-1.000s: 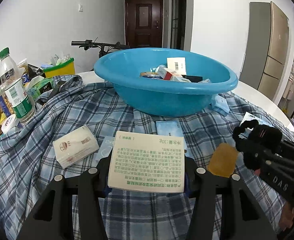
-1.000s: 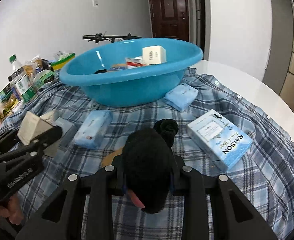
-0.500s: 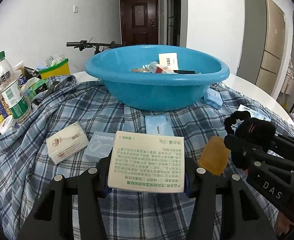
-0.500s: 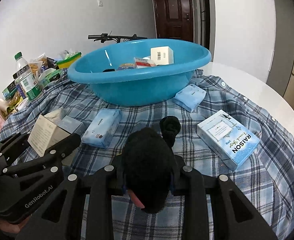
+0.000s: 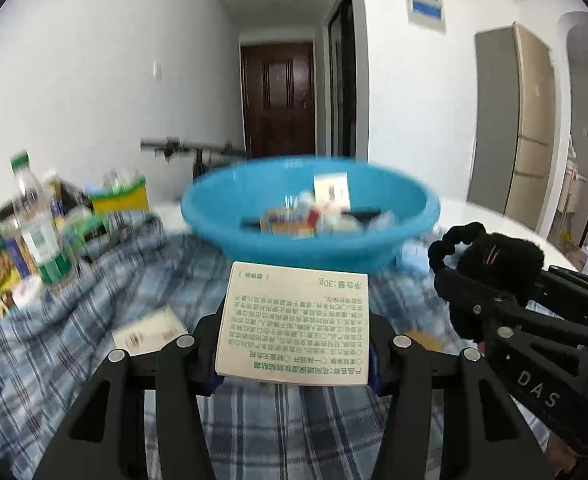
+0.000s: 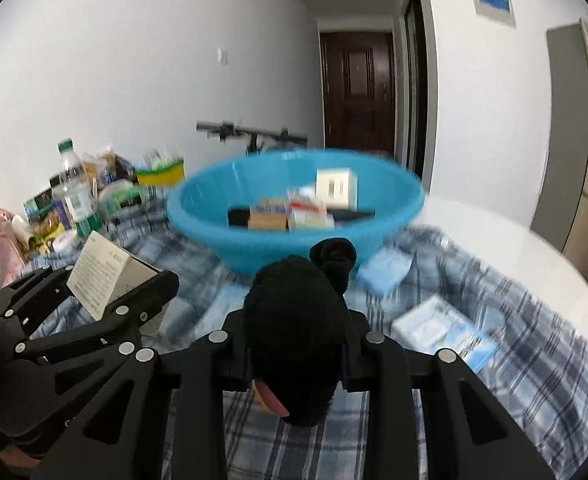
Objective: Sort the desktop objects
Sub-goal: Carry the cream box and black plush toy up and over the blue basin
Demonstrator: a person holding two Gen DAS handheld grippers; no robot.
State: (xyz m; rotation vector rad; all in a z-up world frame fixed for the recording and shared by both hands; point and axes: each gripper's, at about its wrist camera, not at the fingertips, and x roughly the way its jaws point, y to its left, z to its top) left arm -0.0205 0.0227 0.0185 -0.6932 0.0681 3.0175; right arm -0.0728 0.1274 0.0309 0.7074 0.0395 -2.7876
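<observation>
blue basin (image 5: 406, 236), small boxes (image 5: 331, 188) inside

Left gripper (image 5: 294, 354): matt black plastic with bright metal screw heads; clamped in it, a cream box (image 5: 296, 324) of matt card printed in green. Right gripper (image 6: 297, 360): same matt black plastic; it grips a black plush toy (image 6: 294, 344), fuzzy pile, with a smooth pink tongue at 6 o'clock. Basin (image 5: 229, 224) at 12 o'clock: blue plastic, smooth, slight gloss. Cloth (image 5: 265, 432) beneath: woven blue-and-white check fabric, matt, creased. Bottle (image 5: 39, 236) at 9 o'clock: clear glossy plastic, green cap. Pale blue packs (image 6: 386, 274) at 2 o'clock: soft film wrap. Tabletop (image 6: 506, 248): white, smooth. Door (image 6: 358, 92): dark wood, panelled.
</observation>
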